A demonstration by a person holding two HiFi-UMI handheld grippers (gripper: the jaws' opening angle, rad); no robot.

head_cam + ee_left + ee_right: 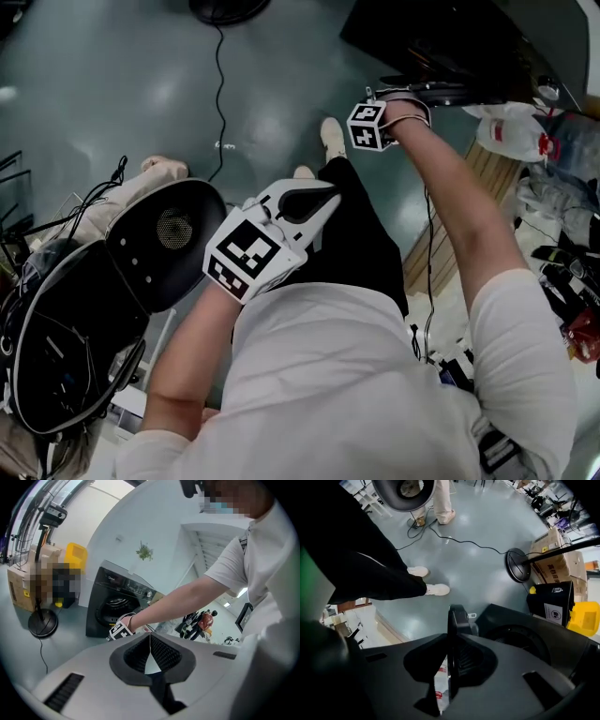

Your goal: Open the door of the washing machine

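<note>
Only your left gripper view shows the whole washing machine (131, 585), drum (110, 609) uncovered, your right hand (127, 622) just in front of it. Your right tongs (451, 641) are clamped on the thin edge of the door (458, 617), beside the drum opening. Your left tongs (150, 638) are pressed together, empty, well back from the machine.

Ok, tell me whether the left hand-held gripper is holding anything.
No, the left hand-held gripper has its jaws together with nothing between them, well short of the washing machine.
</note>
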